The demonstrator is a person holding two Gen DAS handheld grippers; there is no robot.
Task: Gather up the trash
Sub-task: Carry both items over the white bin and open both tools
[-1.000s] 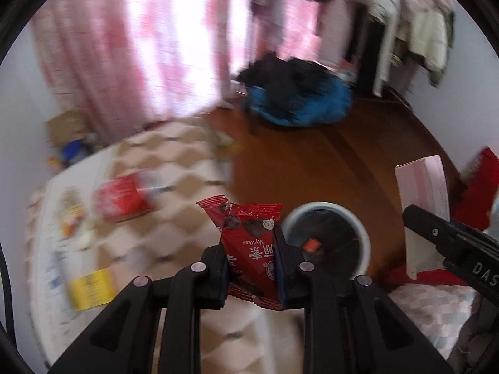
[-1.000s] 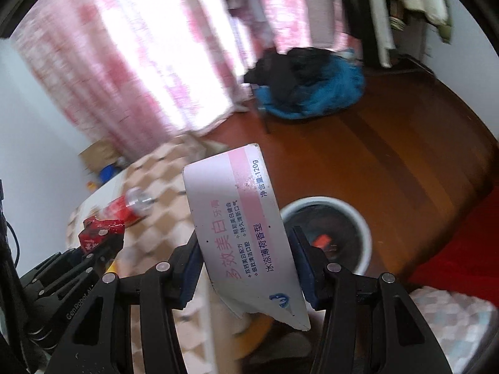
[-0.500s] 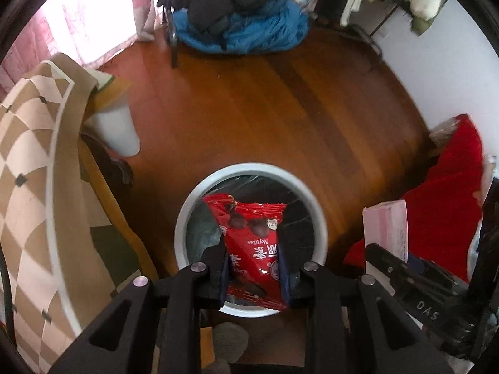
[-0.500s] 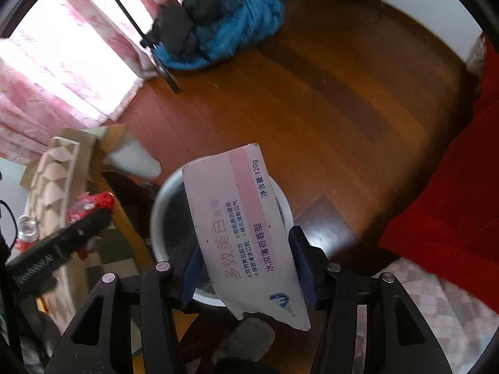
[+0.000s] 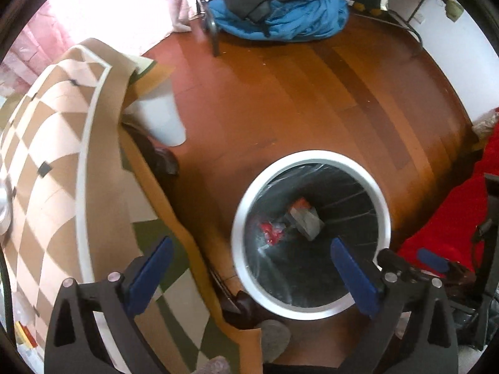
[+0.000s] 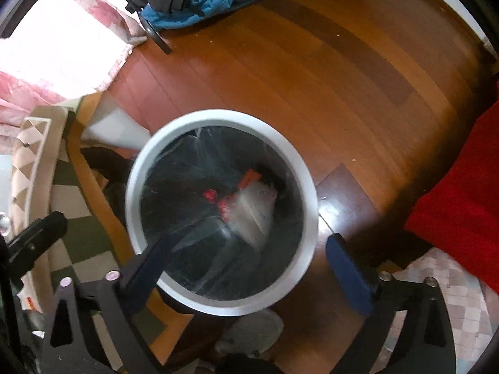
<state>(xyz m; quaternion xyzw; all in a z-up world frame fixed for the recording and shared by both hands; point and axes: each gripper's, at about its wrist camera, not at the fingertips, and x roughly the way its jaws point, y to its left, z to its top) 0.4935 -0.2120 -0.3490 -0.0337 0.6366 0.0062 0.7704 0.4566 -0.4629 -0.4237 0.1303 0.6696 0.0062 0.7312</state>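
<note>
Moved: both grippers are pointing down over the bin now, and the red snack packet and the white and pink box are no longer sitting between their pads.
Left gripper (image 5: 251, 257): its jaws have just been opening and are standing wide apart, with nothing between them.
Right gripper (image 6: 246, 251): its jaws have just been opening too and are standing wide apart, holding nothing.
Bin (image 5: 312, 159): it is sitting on the wooden floor (image 5: 312, 93), right of the bench; it is round with a white rim and a dark bag inside.
Red snack packet (image 5: 271, 229): it is lying at the bottom of the bin, on the left side.
White and pink box (image 6: 257, 207): it is lying inside the bin, looking blurry, just right of the red packet.
Bench (image 5: 56, 143): it is wearing a brown and cream checked cloth and sitting to the left of the bin.
Blue bundle (image 5: 280, 18): it is lying far off on the floor, with dark clothes on top.
Red cloth (image 6: 461, 193): it is lying to the right of the bin.
</note>
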